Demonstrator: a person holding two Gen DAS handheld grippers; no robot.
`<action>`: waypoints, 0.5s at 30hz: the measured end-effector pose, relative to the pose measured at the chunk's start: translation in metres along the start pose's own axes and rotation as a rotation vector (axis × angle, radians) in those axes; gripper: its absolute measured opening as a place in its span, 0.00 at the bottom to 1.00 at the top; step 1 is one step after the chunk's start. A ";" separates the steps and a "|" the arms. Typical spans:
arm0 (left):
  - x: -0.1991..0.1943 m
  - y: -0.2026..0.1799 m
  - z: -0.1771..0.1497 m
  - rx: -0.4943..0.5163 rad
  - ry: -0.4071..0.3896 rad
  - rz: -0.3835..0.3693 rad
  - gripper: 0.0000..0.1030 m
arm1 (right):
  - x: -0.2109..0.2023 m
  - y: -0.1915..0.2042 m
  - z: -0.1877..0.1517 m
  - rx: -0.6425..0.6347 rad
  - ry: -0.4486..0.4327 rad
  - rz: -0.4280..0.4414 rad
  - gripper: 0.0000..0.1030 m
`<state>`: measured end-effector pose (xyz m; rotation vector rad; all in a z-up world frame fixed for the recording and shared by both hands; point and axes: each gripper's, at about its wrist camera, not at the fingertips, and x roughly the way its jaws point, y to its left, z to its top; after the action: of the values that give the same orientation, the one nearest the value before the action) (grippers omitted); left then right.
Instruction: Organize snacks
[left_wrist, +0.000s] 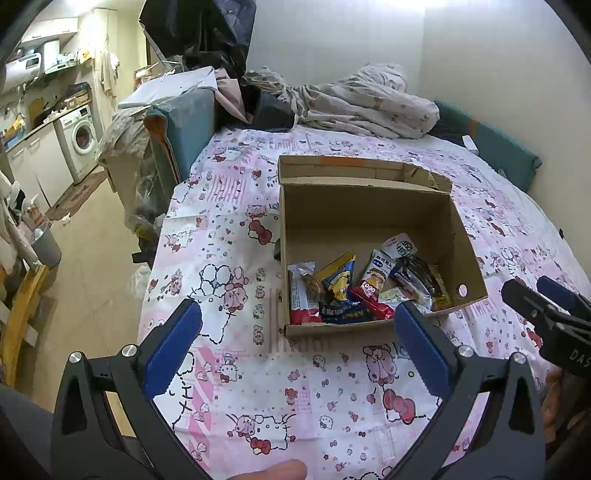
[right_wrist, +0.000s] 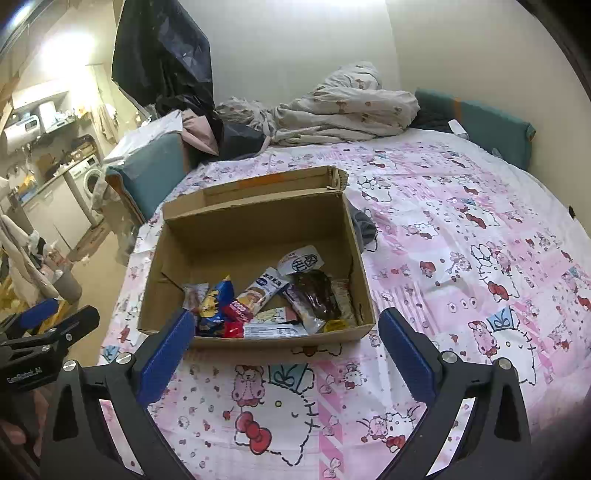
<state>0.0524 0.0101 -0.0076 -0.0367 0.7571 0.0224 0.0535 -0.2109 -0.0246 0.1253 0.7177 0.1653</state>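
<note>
— On the pink cartoon bedsheet: found one open cardboard box, flaps up. Inside, along the near wall: snack packets heaped loosely, overlapping, unsorted. Far half of the box floor bare.

— Any packets outside the box?

— None noted on the visible sheet in either view. Collection into the box judged essentially done; tidy arrangement inside judged outstanding.

— Grippers?

— Left gripper: jaws spread wide, nothing between the pads, held short of the box's near wall. Right gripper: likewise released and empty, aimed at the same near wall. Neither touching box nor packet.

— Remaining work?

— Possibly straightening the packets or closing the flaps; could not be confirmed from this evidence. Crumpled bedding at the headboard and washing machine beyond, irrelevant.
</note>
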 end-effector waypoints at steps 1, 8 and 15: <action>0.001 0.000 0.000 0.000 0.003 0.002 1.00 | 0.001 0.000 0.000 -0.003 0.001 -0.006 0.99; 0.002 -0.001 0.000 -0.006 0.007 -0.003 1.00 | 0.000 0.000 -0.002 -0.010 0.003 -0.012 0.99; 0.000 0.000 0.001 -0.011 0.005 -0.002 1.00 | -0.001 0.001 -0.002 -0.015 -0.002 -0.014 0.99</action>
<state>0.0535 0.0105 -0.0071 -0.0478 0.7621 0.0243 0.0514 -0.2102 -0.0258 0.1056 0.7154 0.1572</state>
